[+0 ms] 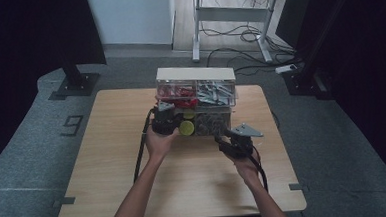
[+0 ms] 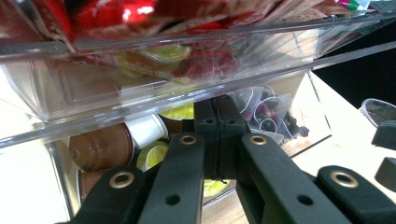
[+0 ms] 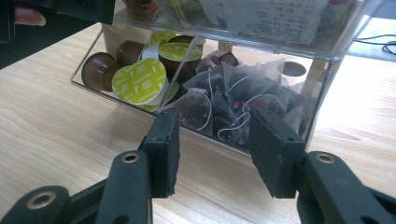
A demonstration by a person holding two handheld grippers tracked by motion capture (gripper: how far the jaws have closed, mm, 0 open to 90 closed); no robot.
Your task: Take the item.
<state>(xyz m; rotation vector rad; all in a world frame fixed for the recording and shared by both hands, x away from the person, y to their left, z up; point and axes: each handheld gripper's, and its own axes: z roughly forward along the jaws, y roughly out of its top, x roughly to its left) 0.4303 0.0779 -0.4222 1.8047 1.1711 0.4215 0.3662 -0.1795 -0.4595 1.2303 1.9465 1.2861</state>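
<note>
A dim room with a grey floor and a desk at the back; my table [image 1: 135, 191] is bare wood apart from the clear organizer [image 1: 196, 96] at its far edge. That organizer has two tiers: red packets and grey sachets above, coffee pods [image 3: 139, 81] and tea bags [image 3: 233, 105] below.

My left gripper [image 1: 165, 116] sits pressed against the lower left bin, its jaws closed flat together with nothing between them, the tips right among the pods under the upper drawer's lip. My right gripper [image 3: 212, 140] hovers just short of the tea-bag bin, jaws spread wide and empty.

The risk I see is on the left: the tips are wedged beneath that overhanging tier, so lifting could tip the whole organizer or jar the drawer. Opening there may scatter pods onto the table. On the right, a careless push could shove the organizer off the far edge.

Room is tight under the tier; the near table is wide open for backing out.
</note>
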